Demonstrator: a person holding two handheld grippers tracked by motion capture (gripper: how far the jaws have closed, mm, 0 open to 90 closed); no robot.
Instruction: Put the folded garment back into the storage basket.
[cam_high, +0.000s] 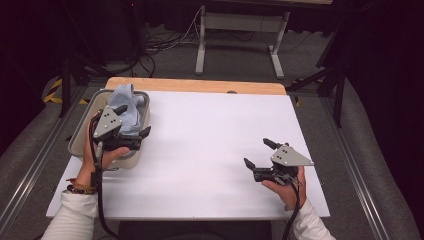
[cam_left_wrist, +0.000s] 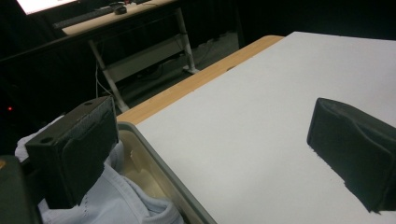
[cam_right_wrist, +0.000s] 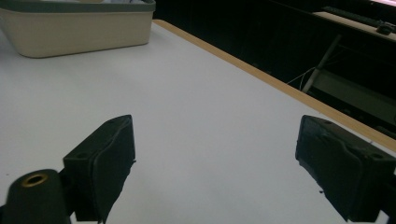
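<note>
Clearly the left hand-held gripper (cam_high: 134, 121) is nearer: jaws wide and empty, it straddles the bin (cam_high: 80, 131) rim, one jaw over the cloth (cam_high: 125, 107) heaped inside. The right hand-held gripper (cam_high: 256, 154) (also agape, empty) hovers well apart over the worktop (cam_high: 210, 145).

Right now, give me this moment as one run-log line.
left claw: open, over bin edge | cloth: in bin, not gripped | right claw: open, over bare table

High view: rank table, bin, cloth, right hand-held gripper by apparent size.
1. table
2. bin
3. cloth and right hand-held gripper: about alike; the left hand-held gripper hides part of the cloth, so no ranking.
</note>
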